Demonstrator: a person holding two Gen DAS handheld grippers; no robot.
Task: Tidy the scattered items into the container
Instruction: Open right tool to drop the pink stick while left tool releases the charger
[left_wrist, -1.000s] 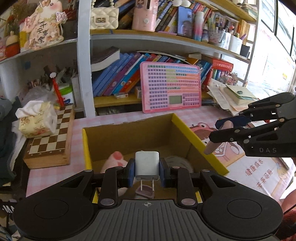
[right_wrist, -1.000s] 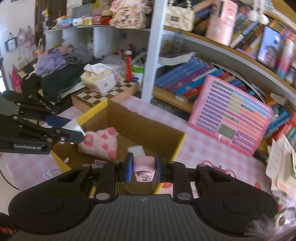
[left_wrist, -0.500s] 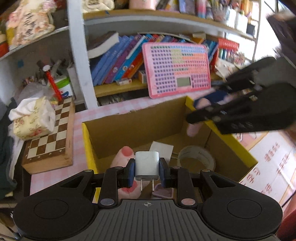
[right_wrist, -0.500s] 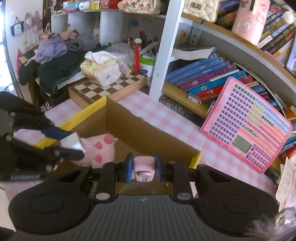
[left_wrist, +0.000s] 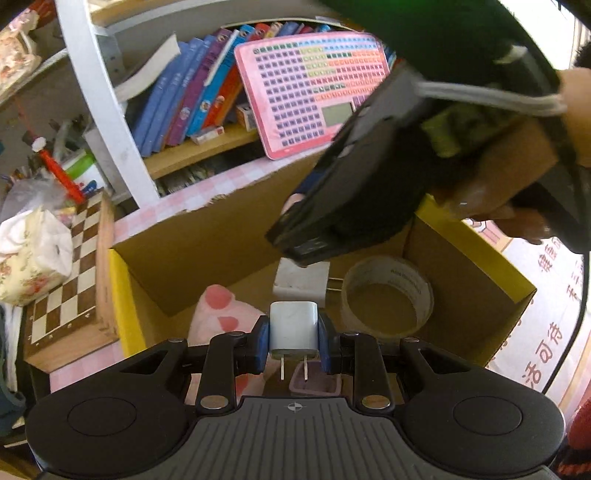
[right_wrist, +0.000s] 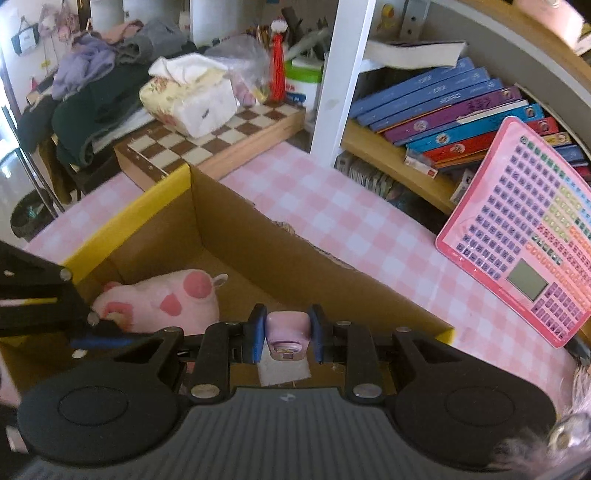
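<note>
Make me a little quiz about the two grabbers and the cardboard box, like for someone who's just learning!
1. True or false: the left gripper holds a white charger plug.
2. Which lies in the cardboard box? A) chessboard B) tape roll C) tissue box
3. Fill in: the right gripper is shut on a small ____ item over the box.

Key: 1 true. 2 B; a pink plush toy and another white charger lie there too. 3 pink.
</note>
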